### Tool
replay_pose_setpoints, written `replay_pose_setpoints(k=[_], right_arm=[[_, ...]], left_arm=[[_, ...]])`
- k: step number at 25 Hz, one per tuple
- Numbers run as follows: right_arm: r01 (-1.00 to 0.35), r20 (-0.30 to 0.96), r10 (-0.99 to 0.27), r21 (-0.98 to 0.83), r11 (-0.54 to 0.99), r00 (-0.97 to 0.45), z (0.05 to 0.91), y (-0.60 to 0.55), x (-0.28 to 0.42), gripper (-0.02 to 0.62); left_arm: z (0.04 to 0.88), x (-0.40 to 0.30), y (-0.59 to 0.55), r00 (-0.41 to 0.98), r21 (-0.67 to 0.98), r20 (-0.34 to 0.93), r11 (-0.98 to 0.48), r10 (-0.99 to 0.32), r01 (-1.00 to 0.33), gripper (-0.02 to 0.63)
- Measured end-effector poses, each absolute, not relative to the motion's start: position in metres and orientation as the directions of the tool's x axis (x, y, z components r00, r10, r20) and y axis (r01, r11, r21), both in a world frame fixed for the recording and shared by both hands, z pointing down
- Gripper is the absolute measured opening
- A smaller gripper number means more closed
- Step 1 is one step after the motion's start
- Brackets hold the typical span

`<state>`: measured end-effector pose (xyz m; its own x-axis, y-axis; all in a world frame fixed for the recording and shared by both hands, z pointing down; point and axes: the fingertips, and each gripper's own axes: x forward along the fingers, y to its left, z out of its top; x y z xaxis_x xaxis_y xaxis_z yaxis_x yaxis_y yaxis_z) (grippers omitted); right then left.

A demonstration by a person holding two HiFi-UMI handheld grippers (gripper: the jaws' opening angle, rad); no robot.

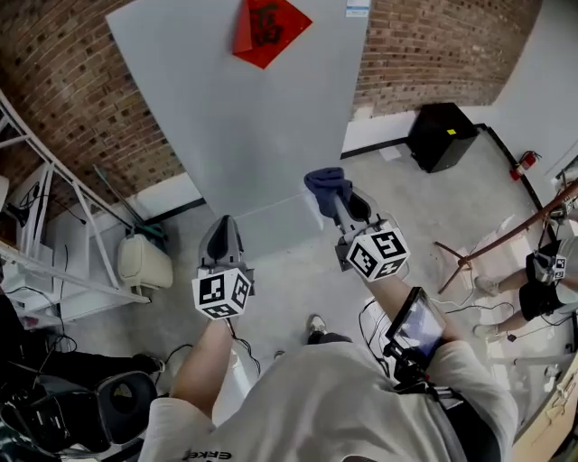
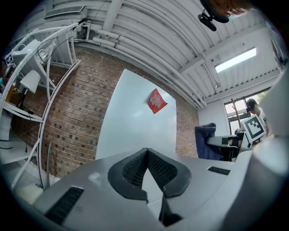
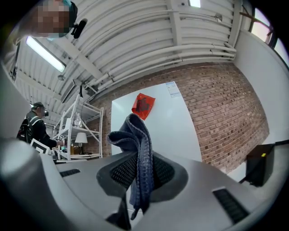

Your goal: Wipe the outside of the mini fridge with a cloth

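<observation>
Right tool (image 3: pixel 141 170) raised, clamping cloth (image 3: pixel 134 135), left tool (image 2: pixel 146 155) closed

Cut off at the top edge of the head view: fridge (image 1: pixel 244 117), red sign (image 1: pixel 268 27) and small label (image 1: pixel 358 8), print too small to read. Buried between the right gripper's (image 1: pixel 350 207) fingers: near end of the cloth (image 1: pixel 330 185). Lost past the right edge: most of a second person (image 1: pixel 542 289). Cut by the left edge: white rack (image 1: pixel 36 226). Impossible to tell whether cloth touches fridge.
</observation>
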<state>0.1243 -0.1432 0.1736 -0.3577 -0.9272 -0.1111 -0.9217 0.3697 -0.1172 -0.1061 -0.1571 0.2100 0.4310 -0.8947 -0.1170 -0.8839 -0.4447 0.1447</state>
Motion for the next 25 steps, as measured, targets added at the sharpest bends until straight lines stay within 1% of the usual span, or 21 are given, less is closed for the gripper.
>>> replay_pose_setpoints(k=[5,12,18,25], right_arm=[[-0.924,-0.113,-0.928,-0.105,0.367,-0.355,0.17,-0.103,0.112,0.058],[-0.935,-0.081,-0.941,-0.112,0.335,-0.328,0.174,-0.064,0.096,0.058],[-0.929,-0.066,-0.938,-0.132,0.346,-0.34,0.178,-0.059,0.097,0.058],[-0.92,-0.086,-0.94,-0.195,0.34,-0.329,0.184,-0.052,0.106,0.058]], left_arm=[[0.207,-0.113,-0.119,0.462,0.147,-0.127,-0.477,-0.878,-0.867,0.003],[0.21,-0.117,-0.087,0.516,0.172,-0.126,-0.531,-0.847,-0.83,0.003],[0.21,-0.118,-0.079,0.504,0.187,-0.129,-0.52,-0.854,-0.833,0.003],[0.212,-0.106,-0.077,0.493,0.193,-0.139,-0.512,-0.859,-0.837,0.003]])
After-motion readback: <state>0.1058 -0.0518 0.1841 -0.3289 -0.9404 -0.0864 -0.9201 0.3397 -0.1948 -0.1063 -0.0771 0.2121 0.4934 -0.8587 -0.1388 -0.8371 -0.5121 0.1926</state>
